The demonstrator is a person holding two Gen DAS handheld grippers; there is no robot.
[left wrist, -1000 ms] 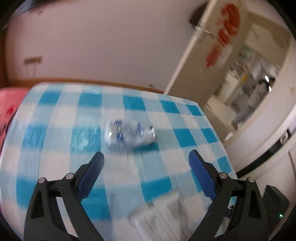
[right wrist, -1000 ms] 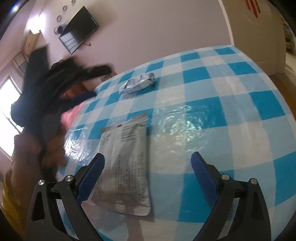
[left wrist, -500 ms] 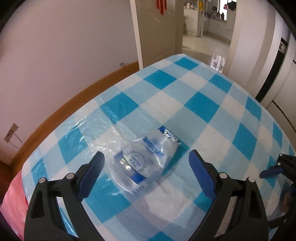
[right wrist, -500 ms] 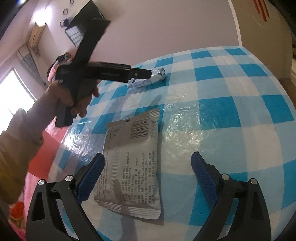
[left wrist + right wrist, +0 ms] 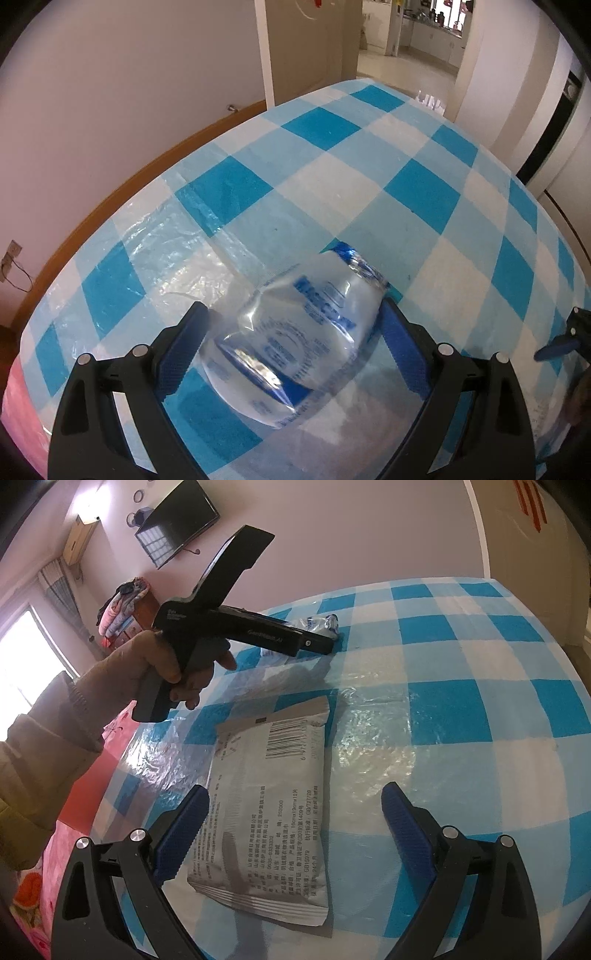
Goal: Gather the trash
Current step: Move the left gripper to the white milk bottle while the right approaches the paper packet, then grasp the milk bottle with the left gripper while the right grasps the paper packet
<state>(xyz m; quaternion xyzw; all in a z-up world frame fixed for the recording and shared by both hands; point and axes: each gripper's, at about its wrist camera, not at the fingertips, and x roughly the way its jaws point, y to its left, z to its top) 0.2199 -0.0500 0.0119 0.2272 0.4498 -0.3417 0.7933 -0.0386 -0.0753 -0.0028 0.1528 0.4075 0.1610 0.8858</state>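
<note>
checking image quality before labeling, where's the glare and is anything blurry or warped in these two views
Left wrist view: sharp; glare patches on the plastic-covered tablecloth; reflections on the clear wrapper smear its print; fisheye bulges the table. Right wrist view: sharp; sheen on the cloth beside the grey packet; window at left blown out; the left gripper casts a soft shadow.

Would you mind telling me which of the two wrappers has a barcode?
The grey packet by the right gripper; the clear blue-printed wrapper shows none.

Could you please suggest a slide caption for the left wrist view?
Open left hand-held gripper straddling a clear blue-printed plastic wrapper on the blue-and-white checked tablecloth.
</note>
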